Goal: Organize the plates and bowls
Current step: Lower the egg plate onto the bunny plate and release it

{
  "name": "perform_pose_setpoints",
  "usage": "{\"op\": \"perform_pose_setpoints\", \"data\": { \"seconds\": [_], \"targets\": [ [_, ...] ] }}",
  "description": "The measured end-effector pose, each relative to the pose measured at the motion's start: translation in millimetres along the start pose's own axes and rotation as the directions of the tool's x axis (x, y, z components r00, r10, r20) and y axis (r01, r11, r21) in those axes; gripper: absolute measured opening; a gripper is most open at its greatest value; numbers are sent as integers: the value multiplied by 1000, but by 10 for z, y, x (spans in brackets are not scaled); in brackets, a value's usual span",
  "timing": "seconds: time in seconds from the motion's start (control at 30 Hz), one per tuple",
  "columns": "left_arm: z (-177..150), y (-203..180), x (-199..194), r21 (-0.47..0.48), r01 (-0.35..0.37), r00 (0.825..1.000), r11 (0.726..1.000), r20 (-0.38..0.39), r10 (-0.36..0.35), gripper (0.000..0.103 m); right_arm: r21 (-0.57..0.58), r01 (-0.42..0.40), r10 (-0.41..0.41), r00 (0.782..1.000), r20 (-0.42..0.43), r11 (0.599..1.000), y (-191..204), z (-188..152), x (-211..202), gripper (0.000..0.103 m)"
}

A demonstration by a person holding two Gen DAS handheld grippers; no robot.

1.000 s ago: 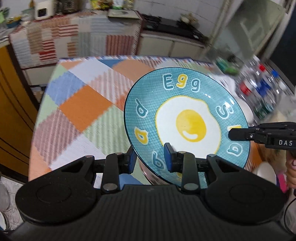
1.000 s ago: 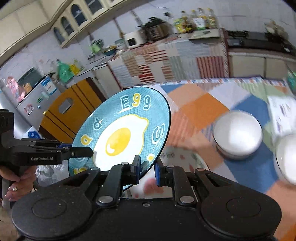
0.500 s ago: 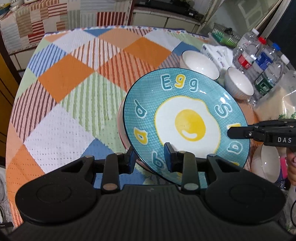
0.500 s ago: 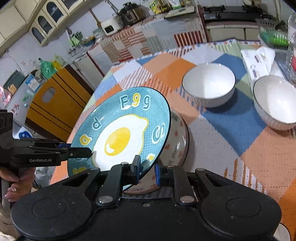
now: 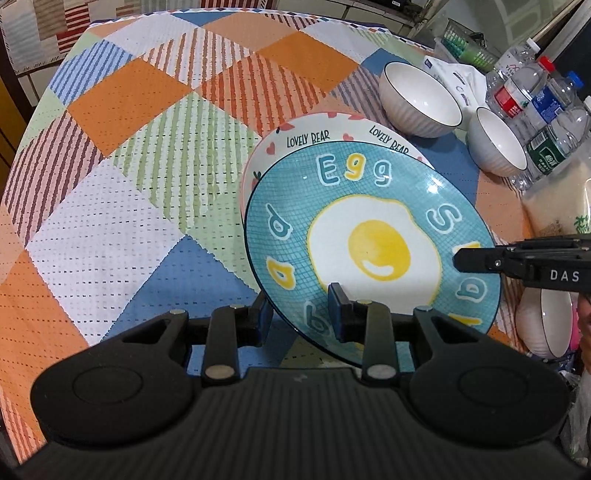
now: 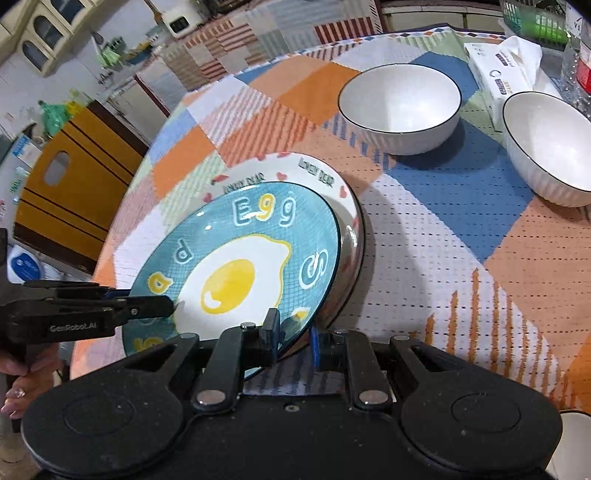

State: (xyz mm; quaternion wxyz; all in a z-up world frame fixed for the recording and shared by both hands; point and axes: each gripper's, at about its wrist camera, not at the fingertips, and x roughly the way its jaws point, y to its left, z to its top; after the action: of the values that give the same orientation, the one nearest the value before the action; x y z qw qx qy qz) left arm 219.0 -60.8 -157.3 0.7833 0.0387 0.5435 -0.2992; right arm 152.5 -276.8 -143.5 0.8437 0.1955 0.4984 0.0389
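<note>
A teal plate with a fried-egg picture (image 5: 373,243) (image 6: 240,266) is held by both grippers just over a white "Lovely Bear" plate (image 5: 295,140) (image 6: 317,177) that lies on the table. My left gripper (image 5: 301,314) is shut on the egg plate's near rim. My right gripper (image 6: 293,332) is shut on its rim from the other side; its finger also shows in the left wrist view (image 5: 480,260). Two white bowls (image 5: 421,99) (image 5: 496,142) stand beyond the plates. A third white bowl (image 5: 546,325) is at the right edge.
The round table has a patchwork cloth (image 5: 147,166). Water bottles (image 5: 532,96), a tissue pack (image 6: 506,70) and a green basket (image 6: 535,22) stand at the far right. A yellow cabinet (image 6: 62,184) is left of the table.
Both grippers have lowered the egg plate toward the table. It has come from well above to just over the "Lovely Bear" plate, and sits flatter.
</note>
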Motion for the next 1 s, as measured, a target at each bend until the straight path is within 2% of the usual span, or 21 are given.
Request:
{"op": "perform_pose_setpoints", "data": {
  "seconds": [0.17,0.27,0.33,0.47,0.6,0.8,0.93,1.0],
  "targets": [
    [10,9,21,-1,-6,1000,1000,2,6,30,-19,53,-53,999,-9,998,70,30,21,23],
    [10,-22,41,22,-10,1000,1000,1,10,30,-59,127,-127,992,-11,990,191,35,51,27],
    [8,-65,49,46,-20,1000,999,1,19,30,-86,205,-207,978,-20,975,270,36,111,32],
    [30,-77,64,34,-38,999,999,-6,38,30,-182,313,-312,949,33,932,431,-5,187,38],
    [58,-82,86,19,-63,998,998,-6,63,30,-200,343,-338,939,59,918,457,9,228,38],
    [40,-89,128,-35,-118,992,992,30,119,29,-286,436,-415,900,133,853,599,-30,360,40],
    [33,-128,131,-31,-144,989,989,34,145,28,-320,457,-426,890,165,830,610,-8,403,40],
    [21,-128,120,-41,-143,989,989,31,144,28,-312,444,-409,896,173,840,569,-2,389,41]
  ]
}}
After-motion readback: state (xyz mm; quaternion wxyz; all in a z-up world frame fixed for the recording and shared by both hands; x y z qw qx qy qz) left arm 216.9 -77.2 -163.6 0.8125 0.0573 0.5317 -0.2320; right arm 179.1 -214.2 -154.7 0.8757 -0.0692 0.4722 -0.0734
